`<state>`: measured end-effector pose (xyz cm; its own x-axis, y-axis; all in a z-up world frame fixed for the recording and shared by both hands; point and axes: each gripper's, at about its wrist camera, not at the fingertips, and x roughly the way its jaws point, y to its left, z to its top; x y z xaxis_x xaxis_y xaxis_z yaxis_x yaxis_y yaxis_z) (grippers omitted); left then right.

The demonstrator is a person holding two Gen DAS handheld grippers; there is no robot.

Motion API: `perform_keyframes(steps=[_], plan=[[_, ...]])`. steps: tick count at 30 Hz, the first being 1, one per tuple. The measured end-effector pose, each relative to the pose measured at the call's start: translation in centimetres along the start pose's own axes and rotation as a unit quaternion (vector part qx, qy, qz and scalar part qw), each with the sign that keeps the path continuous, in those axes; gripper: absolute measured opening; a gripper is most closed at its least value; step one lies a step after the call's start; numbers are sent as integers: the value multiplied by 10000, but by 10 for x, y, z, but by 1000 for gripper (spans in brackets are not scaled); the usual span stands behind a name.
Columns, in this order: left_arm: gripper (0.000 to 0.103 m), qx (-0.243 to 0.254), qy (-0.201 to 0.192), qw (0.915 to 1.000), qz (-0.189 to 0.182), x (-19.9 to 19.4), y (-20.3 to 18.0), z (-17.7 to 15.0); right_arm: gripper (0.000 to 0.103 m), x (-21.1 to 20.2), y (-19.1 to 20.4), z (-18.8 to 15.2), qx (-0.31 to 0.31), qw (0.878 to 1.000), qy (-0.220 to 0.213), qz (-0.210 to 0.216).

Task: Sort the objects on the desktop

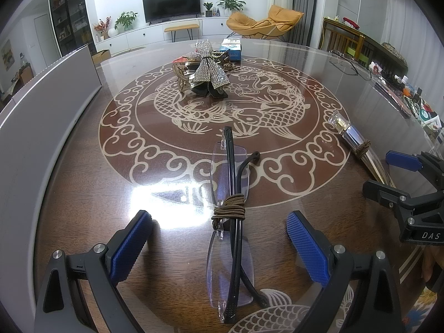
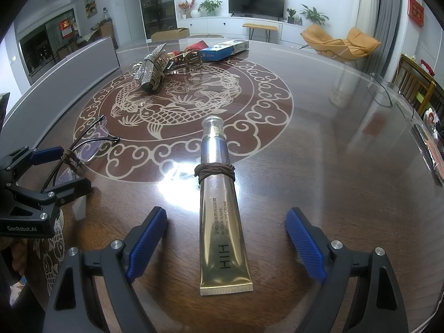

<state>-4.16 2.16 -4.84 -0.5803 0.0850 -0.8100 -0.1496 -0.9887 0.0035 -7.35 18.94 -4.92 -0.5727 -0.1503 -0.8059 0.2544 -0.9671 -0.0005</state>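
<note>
Folded rimless glasses (image 1: 231, 222) with black arms and a brown cord wound round them lie on the table between the open fingers of my left gripper (image 1: 219, 238). They also show in the right wrist view (image 2: 88, 147). A gold eye-cream tube (image 2: 220, 211) with a clear cap and a brown cord round it lies between the open fingers of my right gripper (image 2: 226, 244). It also shows in the left wrist view (image 1: 358, 147). Neither gripper touches its object. The right gripper (image 1: 410, 183) appears at the right edge of the left wrist view.
The round wooden table (image 1: 83, 166) has a glass top with a fish pattern. At its far side lie a rhinestone bow (image 1: 206, 66) on a gold clip, a blue box (image 1: 231, 47) and a red item. A grey panel (image 1: 41, 105) stands along the left edge.
</note>
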Motion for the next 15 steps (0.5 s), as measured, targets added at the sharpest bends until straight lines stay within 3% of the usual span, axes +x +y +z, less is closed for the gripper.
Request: perform_keyframes(steps=[15], plan=[[99,118,45,9999,-76,-3,2,-5,88,-1,-1,-1,39,10000,-26,75]])
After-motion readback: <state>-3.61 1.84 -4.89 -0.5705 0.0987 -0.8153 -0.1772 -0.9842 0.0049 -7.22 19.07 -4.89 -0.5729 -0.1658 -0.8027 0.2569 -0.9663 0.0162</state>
